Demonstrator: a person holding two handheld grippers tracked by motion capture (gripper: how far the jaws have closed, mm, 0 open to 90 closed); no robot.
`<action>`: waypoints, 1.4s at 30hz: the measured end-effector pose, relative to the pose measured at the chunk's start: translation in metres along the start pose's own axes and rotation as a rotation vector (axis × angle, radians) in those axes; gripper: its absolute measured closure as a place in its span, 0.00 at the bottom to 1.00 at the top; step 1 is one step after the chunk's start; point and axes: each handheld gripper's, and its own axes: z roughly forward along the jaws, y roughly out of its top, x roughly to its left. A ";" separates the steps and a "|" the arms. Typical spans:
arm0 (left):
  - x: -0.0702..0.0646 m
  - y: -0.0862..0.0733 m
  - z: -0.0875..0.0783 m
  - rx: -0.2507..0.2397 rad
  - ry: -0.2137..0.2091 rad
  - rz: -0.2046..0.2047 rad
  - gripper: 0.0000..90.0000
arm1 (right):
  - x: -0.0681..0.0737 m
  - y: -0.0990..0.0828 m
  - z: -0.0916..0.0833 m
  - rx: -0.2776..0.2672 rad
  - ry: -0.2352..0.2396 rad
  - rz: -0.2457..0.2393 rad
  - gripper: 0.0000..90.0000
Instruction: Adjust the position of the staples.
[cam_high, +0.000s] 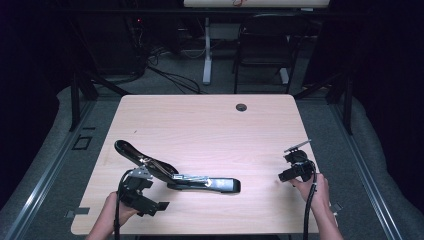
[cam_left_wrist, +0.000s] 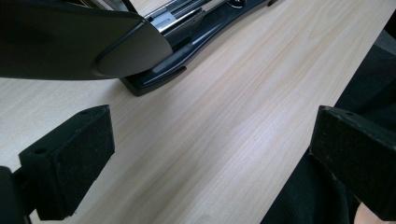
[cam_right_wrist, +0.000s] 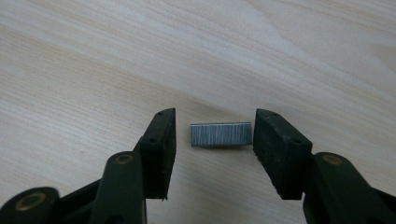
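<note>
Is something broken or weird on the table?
Nothing looks broken. The stapler lies swung wide open, its top arm tilted up toward the left, so the metal track inside shows. A strip of staples lies loose on the table, apart from the stapler, between the right gripper jaws, not yet pinched.

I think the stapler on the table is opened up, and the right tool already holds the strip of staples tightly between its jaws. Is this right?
Not quite. The stapler is opened up, but the right tool does not hold the strip of staples yet. In the right gripper view the strip lies flat on the table between the jaws, with a gap at the left pad; whether the right pad touches it is unclear.
</note>
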 end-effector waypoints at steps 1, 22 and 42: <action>0.000 0.000 0.000 -0.002 0.004 0.001 0.00 | 0.000 0.000 0.000 0.001 -0.005 0.001 0.58; 0.005 0.003 -0.001 -0.013 0.022 0.012 0.00 | -0.002 0.000 0.003 0.010 -0.011 0.002 0.51; 0.006 0.002 -0.001 -0.012 0.028 0.004 0.00 | -0.002 0.001 0.009 0.031 -0.034 -0.028 0.63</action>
